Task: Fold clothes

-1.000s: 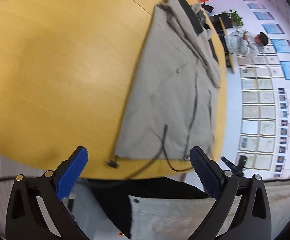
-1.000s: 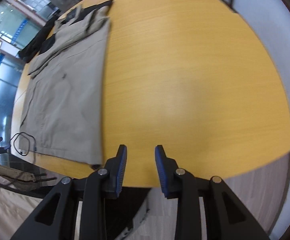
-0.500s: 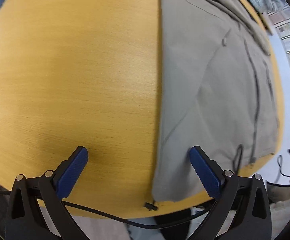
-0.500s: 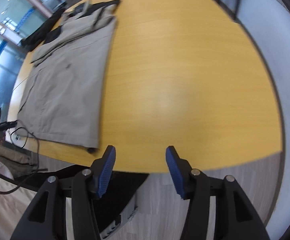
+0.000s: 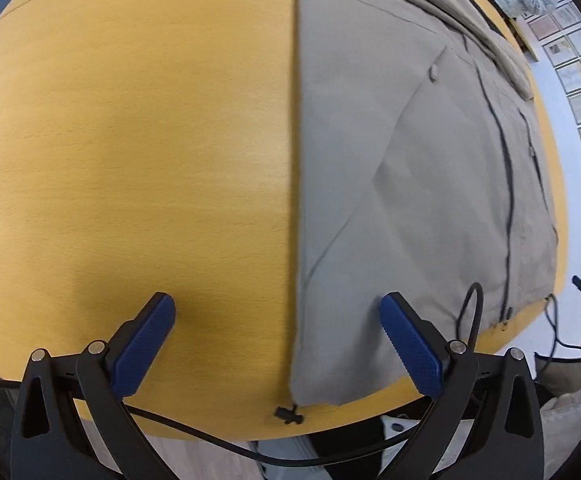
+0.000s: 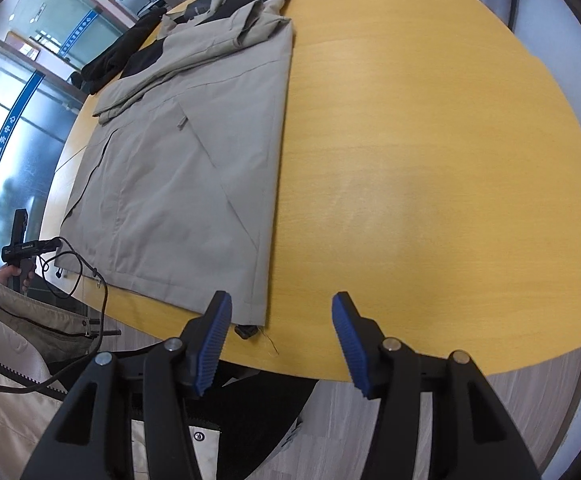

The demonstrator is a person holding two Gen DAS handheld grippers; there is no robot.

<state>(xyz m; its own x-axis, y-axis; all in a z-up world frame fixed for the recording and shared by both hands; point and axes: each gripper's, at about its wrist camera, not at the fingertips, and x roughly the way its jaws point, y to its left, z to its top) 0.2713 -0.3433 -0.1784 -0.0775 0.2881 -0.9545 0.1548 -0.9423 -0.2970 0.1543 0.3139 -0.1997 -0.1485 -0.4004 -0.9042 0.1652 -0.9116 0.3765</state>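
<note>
Jacket [image 5: 402, 168] flat, corner between left hand-held gripper [image 5: 278, 336]

Beige jacket [image 6: 194, 168] on round wooden table [image 6: 430, 140]

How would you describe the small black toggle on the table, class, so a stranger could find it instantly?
Start at the round yellow table, then find the grey jacket lying flat on it. At the jacket's near hem corner, by the table edge, lies the black cord toggle: tiny, hard and dark, unlike the pale cloth.
</note>
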